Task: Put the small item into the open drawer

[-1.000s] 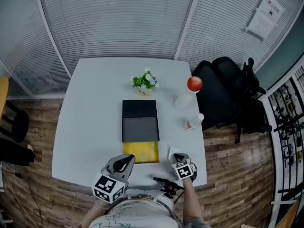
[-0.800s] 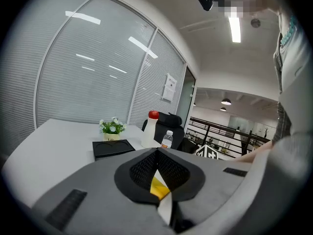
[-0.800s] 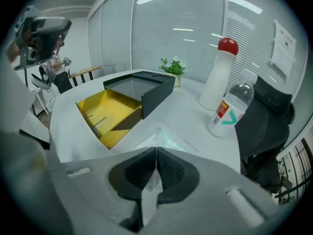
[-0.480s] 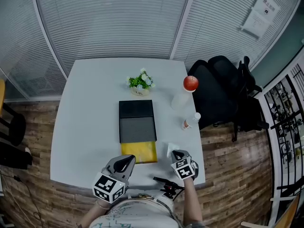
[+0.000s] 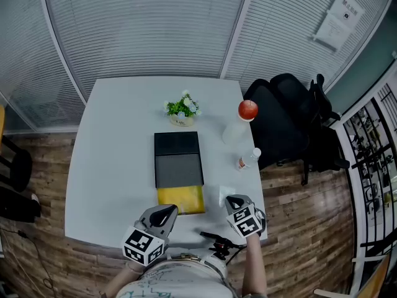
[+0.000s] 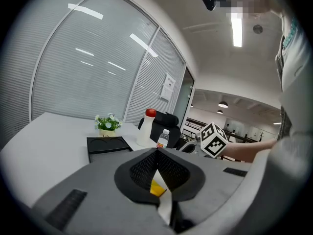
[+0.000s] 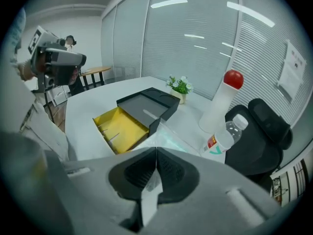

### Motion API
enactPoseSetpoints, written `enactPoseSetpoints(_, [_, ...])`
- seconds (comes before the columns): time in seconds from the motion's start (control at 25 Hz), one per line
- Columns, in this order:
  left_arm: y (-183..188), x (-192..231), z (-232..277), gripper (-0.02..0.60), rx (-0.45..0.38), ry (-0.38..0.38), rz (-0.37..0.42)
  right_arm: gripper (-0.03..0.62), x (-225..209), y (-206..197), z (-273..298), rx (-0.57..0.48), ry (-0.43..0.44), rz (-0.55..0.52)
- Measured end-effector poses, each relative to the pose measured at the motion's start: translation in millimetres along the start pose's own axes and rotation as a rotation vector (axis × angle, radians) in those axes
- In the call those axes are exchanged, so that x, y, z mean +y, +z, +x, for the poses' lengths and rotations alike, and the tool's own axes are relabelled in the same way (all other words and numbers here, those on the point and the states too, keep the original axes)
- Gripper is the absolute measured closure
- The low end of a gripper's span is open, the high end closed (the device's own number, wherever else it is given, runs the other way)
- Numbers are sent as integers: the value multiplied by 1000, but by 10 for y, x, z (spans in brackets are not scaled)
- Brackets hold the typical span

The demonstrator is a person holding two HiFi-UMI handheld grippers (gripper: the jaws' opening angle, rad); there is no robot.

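Observation:
The small item is a clear plastic packet (image 7: 168,135), white in the head view (image 5: 224,195). My right gripper (image 5: 233,203) is shut on its near edge and holds it above the table, right of the drawer. The open yellow drawer (image 5: 181,198) sticks out of the black box (image 5: 177,159) toward me; it also appears in the right gripper view (image 7: 120,127) to the left and below the packet. My left gripper (image 5: 166,211) hovers at the table's front edge just before the drawer, jaws together with nothing held.
A small flower pot (image 5: 180,109) stands behind the box. A white bottle with a red cap (image 5: 239,124) and a water bottle (image 5: 249,159) stand near the table's right edge. A black chair (image 5: 285,123) is beside that edge.
My right gripper has risen with the packet in its jaws. The left gripper has hardly moved.

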State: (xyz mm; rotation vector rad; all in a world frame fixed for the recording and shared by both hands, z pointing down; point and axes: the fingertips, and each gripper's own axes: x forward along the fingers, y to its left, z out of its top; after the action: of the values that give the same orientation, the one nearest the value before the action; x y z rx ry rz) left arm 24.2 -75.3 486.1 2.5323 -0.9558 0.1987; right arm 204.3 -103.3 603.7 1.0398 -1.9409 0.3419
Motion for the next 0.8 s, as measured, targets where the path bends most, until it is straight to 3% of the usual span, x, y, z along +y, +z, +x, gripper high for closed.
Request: enactPoseSetpoints(0.8, [42,-65,-21,584,0,-40,-4,588,77,457,-448,-39,16,-93])
